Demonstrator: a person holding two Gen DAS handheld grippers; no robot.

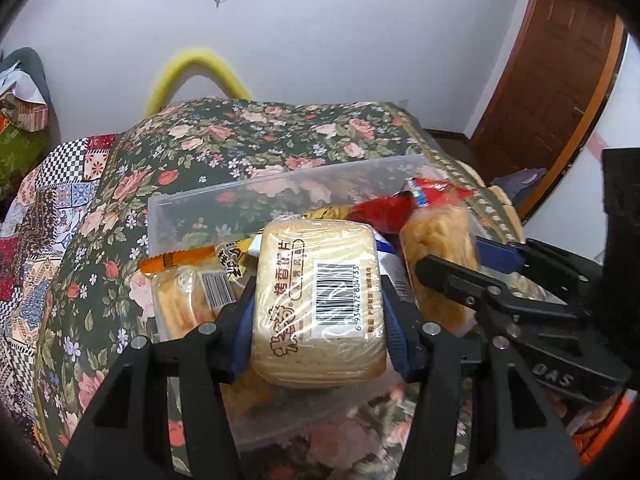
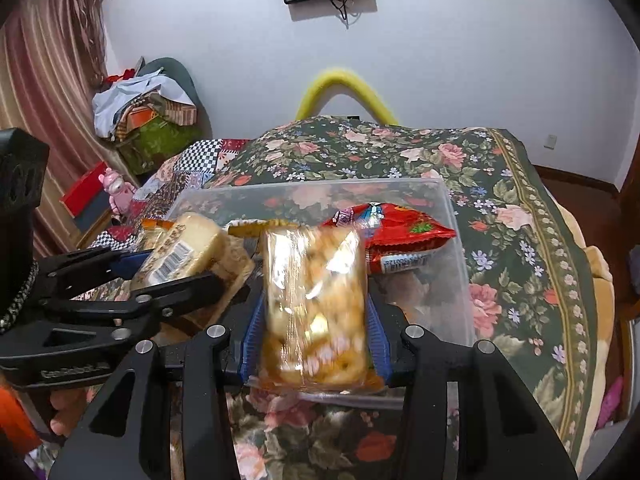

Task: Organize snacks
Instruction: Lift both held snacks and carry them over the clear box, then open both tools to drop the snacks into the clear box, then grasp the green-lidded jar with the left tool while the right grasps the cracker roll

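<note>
The left hand-held gripper (image 1: 320, 312) clamps a pale toast pack (image 1: 320, 304), barcode up, over the near part of the clear bin (image 1: 192, 200). The right hand-held gripper (image 2: 312, 328) grips a clear biscuit bag (image 2: 316, 304) beside it, also above the bin. The bin sits on a floral bedspread (image 2: 500, 208).

Only the left view shows the orange-ended pack (image 1: 188, 284) lying in the bin's left side. Only the right view shows the whole red packet (image 2: 400, 232) at the bin's far right, and the curtain (image 2: 44, 80) well left of it.

The biscuit bag is motion-blurred, its contents unclear. The bin's near wall is hidden behind the held packs, and the bin floor beneath them cannot be seen.
</note>
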